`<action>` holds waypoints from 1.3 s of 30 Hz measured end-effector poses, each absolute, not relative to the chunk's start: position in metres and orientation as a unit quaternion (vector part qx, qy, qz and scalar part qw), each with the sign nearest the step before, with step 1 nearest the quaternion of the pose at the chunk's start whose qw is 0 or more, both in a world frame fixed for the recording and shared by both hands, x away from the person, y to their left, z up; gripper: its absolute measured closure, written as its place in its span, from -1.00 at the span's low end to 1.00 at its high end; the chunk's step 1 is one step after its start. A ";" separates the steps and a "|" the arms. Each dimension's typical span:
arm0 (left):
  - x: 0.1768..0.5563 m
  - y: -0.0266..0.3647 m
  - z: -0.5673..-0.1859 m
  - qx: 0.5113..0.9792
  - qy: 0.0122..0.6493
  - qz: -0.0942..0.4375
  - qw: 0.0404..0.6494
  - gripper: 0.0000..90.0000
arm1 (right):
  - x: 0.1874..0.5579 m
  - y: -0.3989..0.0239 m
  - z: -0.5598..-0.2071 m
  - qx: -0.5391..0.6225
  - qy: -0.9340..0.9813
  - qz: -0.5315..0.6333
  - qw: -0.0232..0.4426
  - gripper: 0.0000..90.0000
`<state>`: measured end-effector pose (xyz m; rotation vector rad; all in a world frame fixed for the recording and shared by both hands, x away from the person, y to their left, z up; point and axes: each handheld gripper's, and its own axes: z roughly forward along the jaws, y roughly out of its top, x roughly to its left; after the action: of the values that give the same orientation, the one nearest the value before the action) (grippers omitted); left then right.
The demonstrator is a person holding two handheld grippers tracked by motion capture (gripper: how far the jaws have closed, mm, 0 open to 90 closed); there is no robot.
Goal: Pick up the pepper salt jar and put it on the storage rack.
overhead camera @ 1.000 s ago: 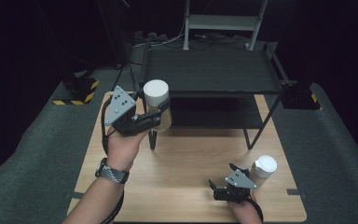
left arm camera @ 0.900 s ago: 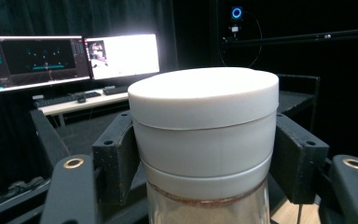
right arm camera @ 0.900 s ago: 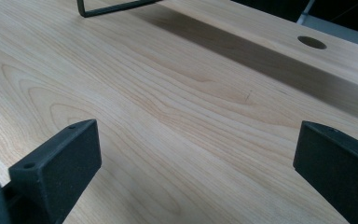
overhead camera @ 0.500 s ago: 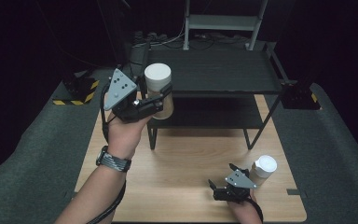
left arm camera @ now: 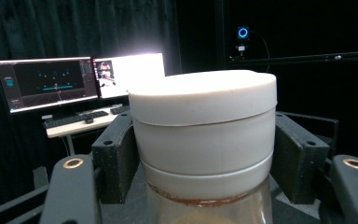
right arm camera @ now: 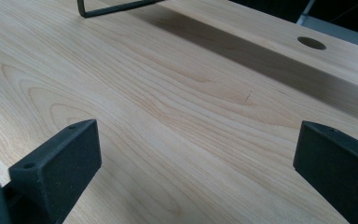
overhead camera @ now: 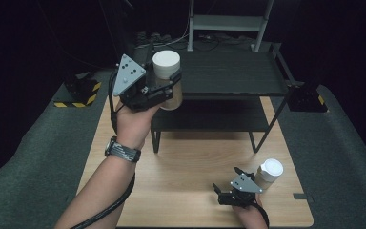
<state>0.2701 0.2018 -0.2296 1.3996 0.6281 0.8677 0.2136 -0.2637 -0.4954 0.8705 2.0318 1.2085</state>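
Note:
A clear jar with a white lid (overhead camera: 167,63) and brownish contents hangs in the air at the front left corner of the black rack's top shelf (overhead camera: 233,72). My left gripper (overhead camera: 170,87) is shut on it just under the lid. In the left gripper view the jar (left arm camera: 204,122) stands upright between the two black pads (left arm camera: 114,156). A second white-lidded jar (overhead camera: 270,171) stands on the wooden table (overhead camera: 186,162) at the front right. My right gripper (overhead camera: 226,179) rests just left of it, open, with bare table wood (right arm camera: 182,107) between its jaws.
The rack has a lower shelf (overhead camera: 209,117) and thin legs (overhead camera: 260,138) standing on the table. A rack foot (right arm camera: 112,8) and a round table hole (right arm camera: 311,43) lie ahead of the right gripper. Monitors (left arm camera: 51,81) glow behind. Grey carpet (overhead camera: 38,143) surrounds the table.
My left hand has lifted the jar higher and carried it right, toward the top shelf's corner. The right gripper and the second jar have stayed where they were.

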 end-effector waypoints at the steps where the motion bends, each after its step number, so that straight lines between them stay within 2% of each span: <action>1: 0.271 0.200 -0.229 0.612 0.275 0.382 0.635 -0.26 | 0.214 -0.264 -0.495 0.329 0.768 0.457 0.306 -1.00; 39: 0.326 0.155 -0.225 0.610 0.287 0.399 0.622 -0.27 | 0.213 -0.267 -0.497 0.329 0.763 0.465 0.304 -1.00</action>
<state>0.3261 0.1550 -0.2247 1.4011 0.6593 0.9161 0.2130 -0.2672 -0.4971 0.8727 2.0223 1.2332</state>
